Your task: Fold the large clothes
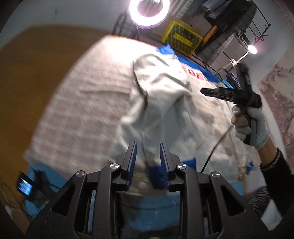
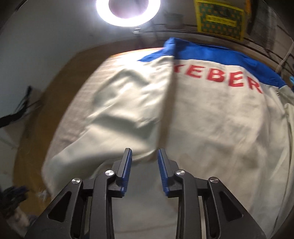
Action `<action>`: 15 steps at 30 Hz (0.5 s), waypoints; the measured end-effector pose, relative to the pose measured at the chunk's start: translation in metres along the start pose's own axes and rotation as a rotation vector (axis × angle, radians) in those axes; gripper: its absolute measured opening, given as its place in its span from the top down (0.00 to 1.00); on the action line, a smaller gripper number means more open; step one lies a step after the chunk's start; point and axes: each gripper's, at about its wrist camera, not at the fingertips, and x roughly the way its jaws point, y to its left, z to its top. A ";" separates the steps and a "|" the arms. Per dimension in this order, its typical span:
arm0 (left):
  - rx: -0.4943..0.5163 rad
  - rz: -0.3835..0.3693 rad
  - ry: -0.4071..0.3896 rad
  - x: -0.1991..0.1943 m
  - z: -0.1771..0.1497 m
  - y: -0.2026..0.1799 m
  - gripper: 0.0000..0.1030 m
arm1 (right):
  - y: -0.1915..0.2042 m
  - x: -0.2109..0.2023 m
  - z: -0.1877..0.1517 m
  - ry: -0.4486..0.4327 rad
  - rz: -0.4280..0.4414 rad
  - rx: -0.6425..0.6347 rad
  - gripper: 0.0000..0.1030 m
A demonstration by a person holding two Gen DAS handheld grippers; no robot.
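A large white jacket (image 2: pixel 211 119) with a blue yoke (image 2: pixel 211 53) and red letters across it lies spread on the table, back up. One side is folded over onto the middle, leaving a raised fold edge (image 2: pixel 170 103). My right gripper (image 2: pixel 144 156) hovers over the lower part of that fold with its jaws parted and nothing pinched. In the left wrist view a sleeve with a blue cuff (image 1: pixel 156 176) lies under my left gripper (image 1: pixel 148 147); its jaws stand apart and the pads do not press the cloth. The right gripper (image 1: pixel 204 91) shows there too, held by a gloved hand (image 1: pixel 251 125) above the jacket's right side.
A pale textured cover (image 1: pixel 82 110) lies over the brown table (image 1: pixel 22 82). A ring light (image 1: pixel 148 12) and a yellow crate (image 1: pixel 181 38) stand behind the far edge, beside a wire rack (image 1: pixel 238 27) with clothes. A small lit screen (image 1: pixel 24 187) sits at the near left.
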 end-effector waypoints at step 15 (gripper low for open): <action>-0.130 -0.045 0.266 0.072 -0.012 0.008 0.59 | 0.064 0.018 -0.116 0.123 0.181 0.000 0.58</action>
